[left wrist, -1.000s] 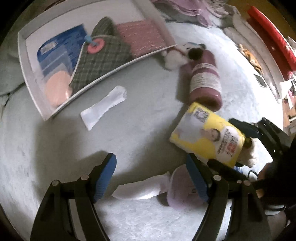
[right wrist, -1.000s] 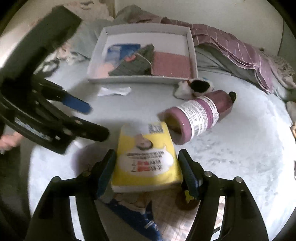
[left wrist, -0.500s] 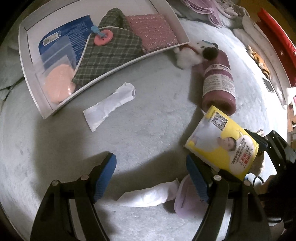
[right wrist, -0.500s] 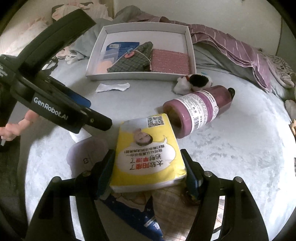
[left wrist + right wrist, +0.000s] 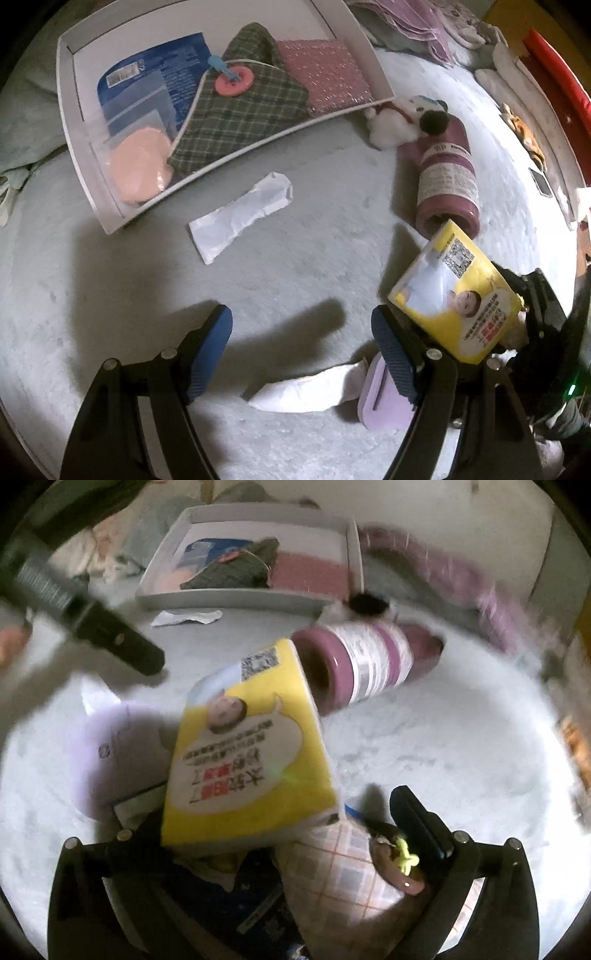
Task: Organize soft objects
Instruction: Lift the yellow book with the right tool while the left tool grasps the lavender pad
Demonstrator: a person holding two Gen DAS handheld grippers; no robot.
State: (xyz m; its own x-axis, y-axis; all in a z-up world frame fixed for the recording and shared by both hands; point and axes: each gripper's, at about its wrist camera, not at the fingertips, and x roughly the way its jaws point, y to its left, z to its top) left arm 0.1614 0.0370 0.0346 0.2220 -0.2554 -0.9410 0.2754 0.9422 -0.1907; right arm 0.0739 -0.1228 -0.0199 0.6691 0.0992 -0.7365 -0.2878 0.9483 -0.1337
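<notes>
from my right wrist view everything smears with motion blur, the yellow pack point(image 5: 247, 746) hides the left finger of my right tongs point(image 5: 295, 819), and the pack's small print stays unreadable to me.

In the left wrist view, a tray point(image 5: 79, 155) fills the upper left of the frame on the bed point(image 5: 314, 251). Inside it a flat packet point(image 5: 147, 81) lies at the left, a round pad point(image 5: 138, 170) at the lower left, a checked pouch point(image 5: 243, 110) in the middle, and a padded envelope point(image 5: 325, 77) at the right. Just below the tray lies a crumpled wrapper point(image 5: 240, 216). A small plush toy point(image 5: 399, 118) sits at the tray's right corner, touching a bottle point(image 5: 447, 181) lying on its side below it. A tissue pack point(image 5: 458, 306) sits tilted at the lower right, under the bottle's base.
</notes>
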